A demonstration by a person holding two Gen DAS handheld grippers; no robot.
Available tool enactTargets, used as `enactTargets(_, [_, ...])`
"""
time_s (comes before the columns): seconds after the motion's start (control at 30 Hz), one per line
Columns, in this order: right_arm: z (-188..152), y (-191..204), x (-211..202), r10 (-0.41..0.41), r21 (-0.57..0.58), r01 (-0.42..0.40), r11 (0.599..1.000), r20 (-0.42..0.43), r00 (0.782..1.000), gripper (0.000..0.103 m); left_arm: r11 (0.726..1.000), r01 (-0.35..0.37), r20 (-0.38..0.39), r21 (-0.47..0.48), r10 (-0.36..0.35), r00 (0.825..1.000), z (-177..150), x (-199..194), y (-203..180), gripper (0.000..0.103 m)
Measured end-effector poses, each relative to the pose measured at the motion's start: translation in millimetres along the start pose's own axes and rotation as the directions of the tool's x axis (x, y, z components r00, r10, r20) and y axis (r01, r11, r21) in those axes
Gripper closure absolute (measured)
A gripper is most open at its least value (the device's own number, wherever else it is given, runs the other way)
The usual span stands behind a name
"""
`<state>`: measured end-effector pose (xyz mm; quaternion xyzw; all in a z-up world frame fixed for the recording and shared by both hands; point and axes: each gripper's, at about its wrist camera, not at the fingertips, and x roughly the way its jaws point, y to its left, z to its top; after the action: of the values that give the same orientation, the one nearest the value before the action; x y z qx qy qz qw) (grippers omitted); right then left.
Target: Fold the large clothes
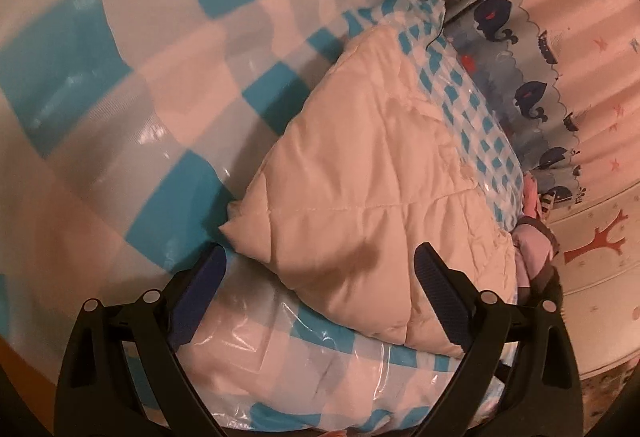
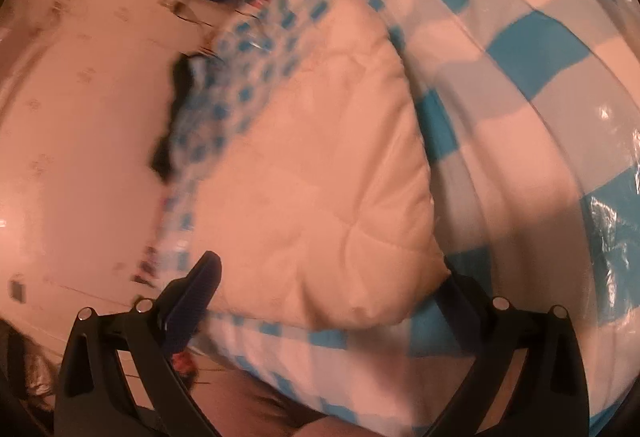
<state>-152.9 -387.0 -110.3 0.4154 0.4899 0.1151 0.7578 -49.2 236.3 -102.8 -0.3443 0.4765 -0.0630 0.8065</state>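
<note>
No writing can be read anywhere. The left tool hangs with fingers spread wide, straddling the cream quilt at centre frame on the blue-checked bed. The right tool is likewise spread over the quilt's near corner, gripping nothing.

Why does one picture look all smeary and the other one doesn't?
Right wrist view: motion blur smears the checked cover and the white quilted garment; the wall side is streaky. Left wrist view: sharper, the garment's stitching shows, with shiny glare on the plastic sheet. Both views bend at the edges and look orange-tinted.
</note>
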Motion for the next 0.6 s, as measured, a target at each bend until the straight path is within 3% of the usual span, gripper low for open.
enactTargets(0.07, [1.3,-1.4,3.6,0.023,0.015,-0.023,1.0,0.024,0.999,0.006,0.999,0.037,-0.024,-0.014,-0.038,0.999,0.3,8.6,-0.1,0.012])
enactTargets(0.13, [3.5,2.1,-0.5,0.174,0.026,-0.177,0.984,0.086,0.981,0.006,0.998,0.064,-0.027,-0.013,-0.064,0.998,0.6,13.4,-4.8,0.012])
enactTargets(0.17, [4.5,3.5,-0.5,0.191,0.021,-0.194,0.981,0.1,0.977,0.006,0.997,0.072,-0.015,-0.012,-0.072,0.997,1.0,13.8,-7.2,0.012])
enactTargets(0.23, [5.9,4.6,9.9,0.124,0.01,-0.125,0.992,0.072,0.99,0.009,0.998,0.057,-0.015,-0.017,-0.057,0.998,7.1,18.5,-8.6,0.012])
enactTargets(0.3, [7.1,5.0,13.8,0.09,-0.008,-0.09,0.996,0.069,0.994,0.032,0.998,0.048,0.002,-0.036,-0.048,0.999,10.0,22.2,-7.5,0.012])
enactTargets(0.33, [7.9,6.3,11.4,0.086,-0.015,-0.085,0.996,0.083,0.993,0.053,0.999,0.043,0.015,-0.025,-0.043,0.999,11.1,21.3,-10.1,0.019])
enactTargets(0.37, [8.3,7.3,8.0,0.091,-0.024,-0.089,0.996,0.097,0.991,0.065,1.0,0.019,0.032,-0.004,-0.019,0.999,12.0,19.9,-13.8,0.035])
enactTargets(0.4, [9.1,6.1,4.3,0.1,-0.032,-0.097,0.995,0.102,0.99,0.066,0.999,-0.033,0.041,0.033,0.032,0.999,12.7,20.7,-19.9,0.043])
enactTargets(0.43, [10.1,8.4,4.7,0.1,-0.042,-0.096,0.994,0.103,0.99,0.069,0.995,-0.076,0.032,0.066,0.074,0.997,13.6,25.4,-25.5,0.058])
enactTargets(0.47, [11.6,12.1,4.1,0.104,-0.052,-0.099,0.994,0.107,0.989,0.071,0.994,-0.081,0.023,0.067,0.08,0.997,15.6,28.3,-28.5,0.071])
enactTargets(0.53, [13.6,22.3,-3.9,0.123,-0.086,-0.113,0.99,0.129,0.984,0.074,0.992,-0.096,0.031,0.081,0.094,0.995,21.7,23.9,-36.3,0.082])
enactTargets(0.6, [16.4,32.4,-20.2,0.158,-0.118,-0.14,0.983,0.156,0.975,0.076,0.992,-0.087,0.041,0.095,0.083,0.996,26.0,15.0,-51.7,0.085])
